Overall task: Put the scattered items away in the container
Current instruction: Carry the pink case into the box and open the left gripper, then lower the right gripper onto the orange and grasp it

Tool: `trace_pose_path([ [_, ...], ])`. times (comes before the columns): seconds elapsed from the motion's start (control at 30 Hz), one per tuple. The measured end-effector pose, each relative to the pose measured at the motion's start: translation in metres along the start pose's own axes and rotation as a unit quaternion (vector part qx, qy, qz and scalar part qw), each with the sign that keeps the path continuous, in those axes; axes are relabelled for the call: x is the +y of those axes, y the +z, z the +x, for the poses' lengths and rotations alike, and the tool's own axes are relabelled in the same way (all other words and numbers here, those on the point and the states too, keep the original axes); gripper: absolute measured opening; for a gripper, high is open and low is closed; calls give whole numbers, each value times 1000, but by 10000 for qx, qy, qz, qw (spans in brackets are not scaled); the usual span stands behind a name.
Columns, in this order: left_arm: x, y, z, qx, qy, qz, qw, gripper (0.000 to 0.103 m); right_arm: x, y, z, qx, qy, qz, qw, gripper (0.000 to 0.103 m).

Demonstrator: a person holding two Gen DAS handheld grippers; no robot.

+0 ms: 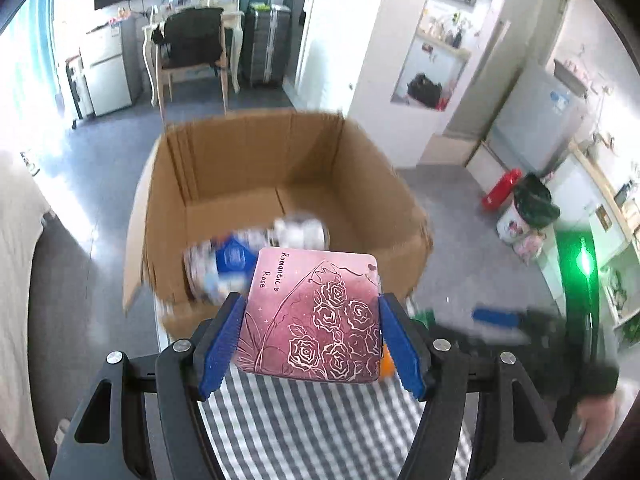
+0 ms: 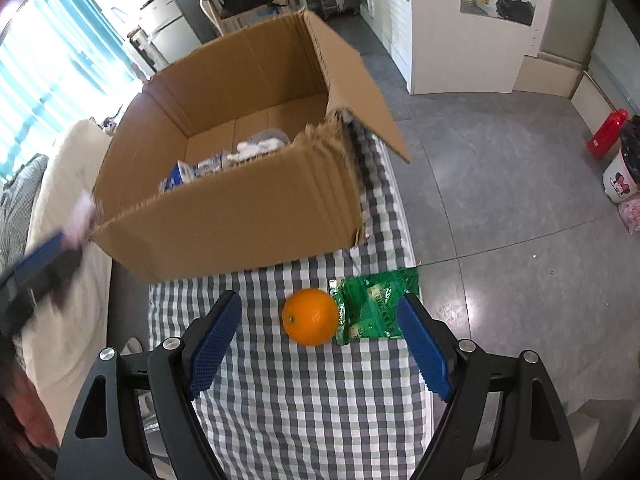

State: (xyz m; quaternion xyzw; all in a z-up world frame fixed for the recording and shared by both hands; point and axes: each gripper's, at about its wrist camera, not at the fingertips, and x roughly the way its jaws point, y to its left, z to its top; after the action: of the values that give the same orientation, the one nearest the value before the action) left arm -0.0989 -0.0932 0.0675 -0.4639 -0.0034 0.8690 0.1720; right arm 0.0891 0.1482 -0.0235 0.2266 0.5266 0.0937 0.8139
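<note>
My left gripper (image 1: pixel 310 322) is shut on a pink "Romantic Rose" packet (image 1: pixel 316 316) and holds it above the checked cloth, just short of the open cardboard box (image 1: pixel 240 152). The box (image 2: pixel 224 220) holds a blue-and-white carton (image 1: pixel 224 264) and a white wrapped item (image 1: pixel 300 232). My right gripper (image 2: pixel 320 328) is open above the cloth. An orange (image 2: pixel 311 316) and a green snack packet (image 2: pixel 374 304) lie between and just beyond its fingers. The left gripper shows blurred at the left edge of the right wrist view (image 2: pixel 40 256).
The checked cloth (image 2: pixel 304 400) covers a narrow table with the grey floor (image 2: pixel 500 200) to its right. A cream sofa (image 2: pixel 64 240) is to the left. A red bottle (image 2: pixel 606 134) and bins (image 2: pixel 624 176) stand on the floor at right.
</note>
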Motion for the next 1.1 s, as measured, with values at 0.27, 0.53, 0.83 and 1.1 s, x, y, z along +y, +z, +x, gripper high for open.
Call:
trace_pose_path([
  [0.27,30,50,73,-78,520,76,9986,69,-9,-4,17,171,-1,44,9998,80],
  [0.53,47,37,122,253,864,-150,9958,70,-12,-20,40,571,11,-96,9983,80],
  [0.83,48,36,98,280,1355,-190,9902,93,2,-11,35,551,99,-314,9979,80],
  [1.1,57,9,46,221,1275,-566,9900,98,18,4,28,349,100,-629,9974,80],
])
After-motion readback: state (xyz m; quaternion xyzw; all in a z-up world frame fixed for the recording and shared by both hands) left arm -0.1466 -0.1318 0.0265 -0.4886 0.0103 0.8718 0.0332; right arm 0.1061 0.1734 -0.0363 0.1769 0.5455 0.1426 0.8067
